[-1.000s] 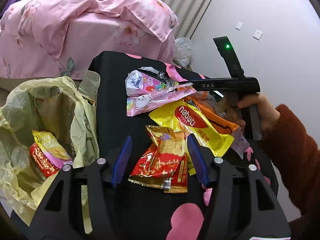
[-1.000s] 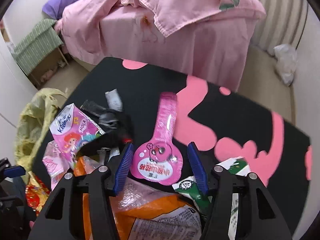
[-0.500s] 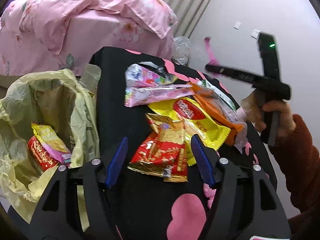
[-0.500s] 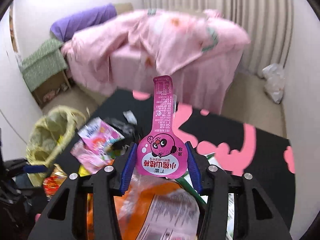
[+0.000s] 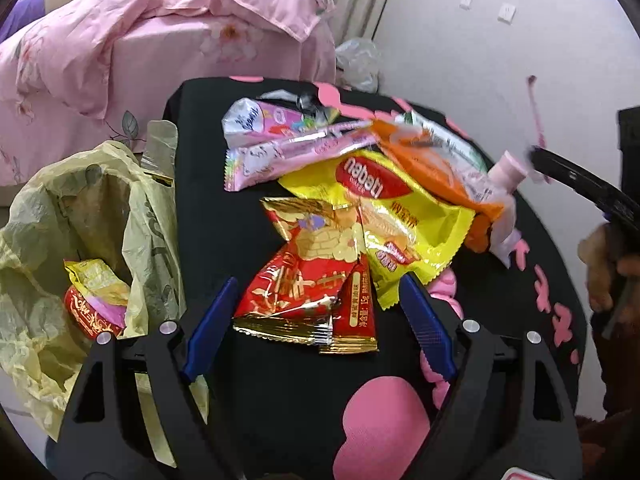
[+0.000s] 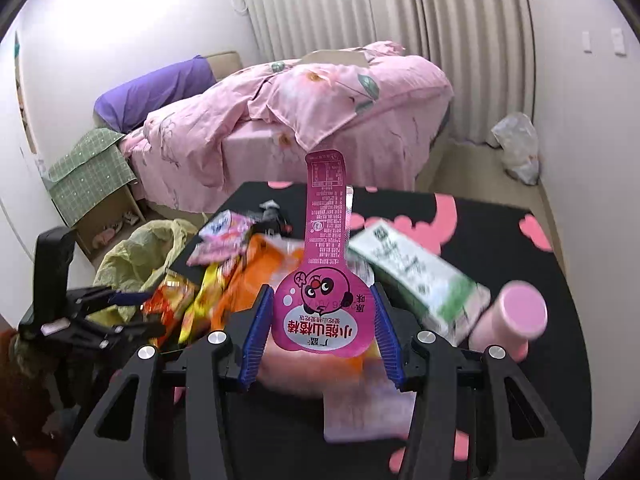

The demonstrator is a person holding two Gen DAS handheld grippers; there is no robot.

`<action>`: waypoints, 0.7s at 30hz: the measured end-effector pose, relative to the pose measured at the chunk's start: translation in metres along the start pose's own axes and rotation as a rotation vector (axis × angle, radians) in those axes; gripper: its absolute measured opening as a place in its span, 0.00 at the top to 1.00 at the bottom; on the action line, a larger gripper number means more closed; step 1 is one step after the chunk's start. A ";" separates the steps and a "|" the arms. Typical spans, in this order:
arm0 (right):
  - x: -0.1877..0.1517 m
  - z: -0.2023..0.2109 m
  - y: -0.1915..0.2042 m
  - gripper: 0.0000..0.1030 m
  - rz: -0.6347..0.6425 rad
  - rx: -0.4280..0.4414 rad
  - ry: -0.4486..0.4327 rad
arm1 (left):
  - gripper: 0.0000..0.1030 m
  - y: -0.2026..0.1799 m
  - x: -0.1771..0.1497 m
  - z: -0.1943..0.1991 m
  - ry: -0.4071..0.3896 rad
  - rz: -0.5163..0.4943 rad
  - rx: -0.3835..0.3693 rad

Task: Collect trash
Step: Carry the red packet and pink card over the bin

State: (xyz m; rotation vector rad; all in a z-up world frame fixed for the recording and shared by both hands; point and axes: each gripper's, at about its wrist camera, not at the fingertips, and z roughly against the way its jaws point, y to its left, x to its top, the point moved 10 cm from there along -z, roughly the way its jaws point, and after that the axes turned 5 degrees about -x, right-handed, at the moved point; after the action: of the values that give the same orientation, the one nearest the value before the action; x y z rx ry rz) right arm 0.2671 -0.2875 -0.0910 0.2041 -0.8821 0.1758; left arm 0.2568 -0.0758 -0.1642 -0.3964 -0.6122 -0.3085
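The right claw (image 6: 318,332) is clamped on the round end of a magenta lollipop-shaped plastic wrapper (image 6: 320,304), whose long printed neck stands upright above the blue pads. Held by its wide end, the flimsy neck is kept clear of the pile, which probably makes it easier to carry across to the crumpled yellow plastic trash bag (image 5: 60,208) hanging beside the black counter with pink blotches (image 5: 248,392). The claw sits raised above the counter, pointing toward the pink bed (image 6: 320,96), with the person's hand (image 5: 604,264) on its handle at the left view's right edge.

The left claw (image 5: 316,328) is spread wide and empty, low over the counter's near edge, its blue pads flanking a red and gold foil snack packet (image 5: 316,292) without visibly touching it. That looks like the next pick. Behind the packet lie a yellow foil wafer bag (image 5: 384,216) and other wrappers; the trash bag already holds some.
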 end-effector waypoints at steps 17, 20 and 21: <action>-0.039 0.017 0.011 0.55 -0.041 -0.003 -0.009 | 0.60 0.000 0.000 0.029 -0.063 0.000 0.053; -0.033 0.022 0.016 0.55 -0.040 0.002 -0.023 | 0.60 0.000 0.008 0.048 -0.110 -0.003 0.069; -0.030 0.024 0.019 0.55 -0.035 0.004 -0.030 | 0.60 0.003 0.012 0.057 -0.131 0.002 0.072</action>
State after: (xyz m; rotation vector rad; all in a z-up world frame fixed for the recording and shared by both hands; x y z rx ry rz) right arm 0.2256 -0.2769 -0.0975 0.2270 -0.9076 0.1420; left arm 0.2390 -0.0500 -0.1146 -0.3500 -0.7490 -0.2594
